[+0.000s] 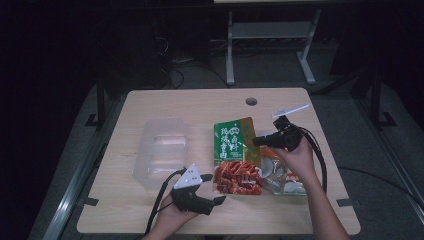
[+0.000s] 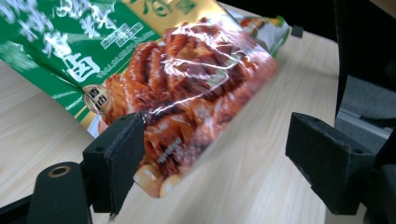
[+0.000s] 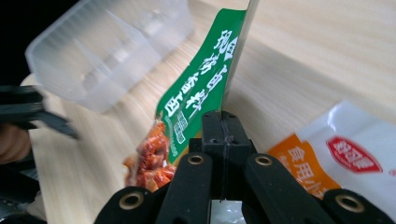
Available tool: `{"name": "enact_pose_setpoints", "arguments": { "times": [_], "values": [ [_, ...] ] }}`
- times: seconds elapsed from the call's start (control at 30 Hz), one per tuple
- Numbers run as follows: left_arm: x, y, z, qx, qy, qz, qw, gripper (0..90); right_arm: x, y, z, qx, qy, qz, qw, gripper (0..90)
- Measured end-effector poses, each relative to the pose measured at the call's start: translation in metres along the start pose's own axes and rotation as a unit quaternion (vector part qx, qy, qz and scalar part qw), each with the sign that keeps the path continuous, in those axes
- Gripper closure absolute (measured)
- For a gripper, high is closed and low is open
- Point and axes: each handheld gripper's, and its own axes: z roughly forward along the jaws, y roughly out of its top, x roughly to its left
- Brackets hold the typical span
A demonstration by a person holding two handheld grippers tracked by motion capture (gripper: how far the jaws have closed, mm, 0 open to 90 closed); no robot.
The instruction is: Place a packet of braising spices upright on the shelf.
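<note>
Right gripper (image 1: 261, 141) pinches the glossy green-and-red food pouch (image 1: 235, 155); left gripper (image 1: 212, 189), jaws spread, should close squarely on its nearest corner.

green food pouch (image 2: 154, 70) cut off at top and left edges in left gripper view, clear plastic container (image 3: 107, 51) motion-blurred in right gripper view, white-and-orange packet (image 3: 345, 163) running off right edge, its print unreadable
</note>
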Motion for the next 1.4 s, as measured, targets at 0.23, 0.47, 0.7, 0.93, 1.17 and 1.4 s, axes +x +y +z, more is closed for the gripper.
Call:
{"name": "enact_pose_setpoints", "arguments": {
  "times": [0.23,0.47,0.7,0.93,1.17,1.4],
  "values": [
    [0.017,0.017,0.024,-0.007,0.021,-0.053,0.9983,19.5,0.019,-0.003,-0.023,-0.043,0.003,-0.051,0.9978,90.0],
    [0.033,0.02,0.045,-0.018,0.043,-0.12,0.9917,18.1,0.016,-0.008,-0.036,-0.065,0.013,-0.055,0.9963,90.0],
    [0.05,0.018,0.061,-0.026,-0.013,-0.144,0.9891,26.0,0.027,-0.006,-0.043,-0.069,0.026,-0.084,0.9937,90.0],
    [0.063,0.015,0.061,-0.053,-0.065,-0.199,0.9764,62.2,0.026,-0.008,-0.045,-0.072,0.024,-0.086,0.9934,90.0],
    [0.05,0.024,0.051,-0.052,-0.017,-0.153,0.9867,84.0,0.02,-0.012,-0.046,-0.072,0.033,-0.076,0.9939,89.9],
    [0.046,0.027,0.044,-0.043,0.016,-0.113,0.9926,85.6,0.018,-0.014,-0.042,-0.055,0.029,-0.079,0.9949,84.8]
  ]
}}
